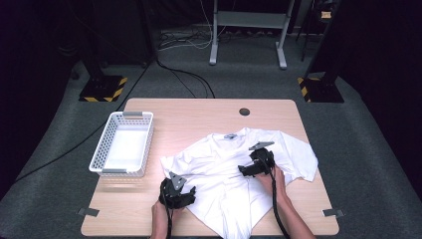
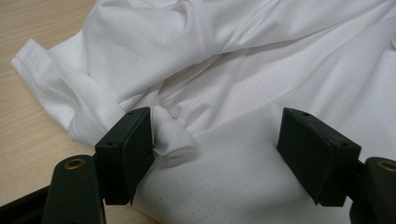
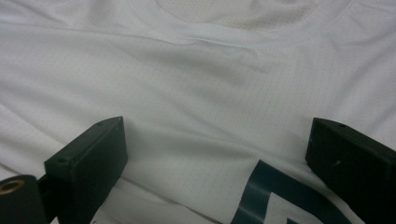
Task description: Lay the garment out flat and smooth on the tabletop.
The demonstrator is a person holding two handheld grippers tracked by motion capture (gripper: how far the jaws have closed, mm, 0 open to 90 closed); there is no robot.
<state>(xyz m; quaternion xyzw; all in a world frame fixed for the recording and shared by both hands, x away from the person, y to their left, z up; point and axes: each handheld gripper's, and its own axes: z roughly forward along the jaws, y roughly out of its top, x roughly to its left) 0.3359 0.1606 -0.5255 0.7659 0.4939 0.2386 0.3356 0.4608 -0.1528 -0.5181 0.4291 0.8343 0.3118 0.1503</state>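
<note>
White, thin mesh cloth: the shirt [image 1: 239,169] lies spread and rumpled on the surface [image 1: 199,112], right of the basket [image 1: 123,144]. It looks light, limp and probably slippery, best pinched at a fold or hem. Left tool [image 2: 215,149] is released, one jaw touching a raised tuck; right tool [image 3: 215,158] is released over the chest. Its view adds the collar and a dark print.

The table [image 1: 209,112] is viewed from above, facing forward; the white shirt [image 1: 234,169] is shared, seen close, by 2 gripper views.
</note>
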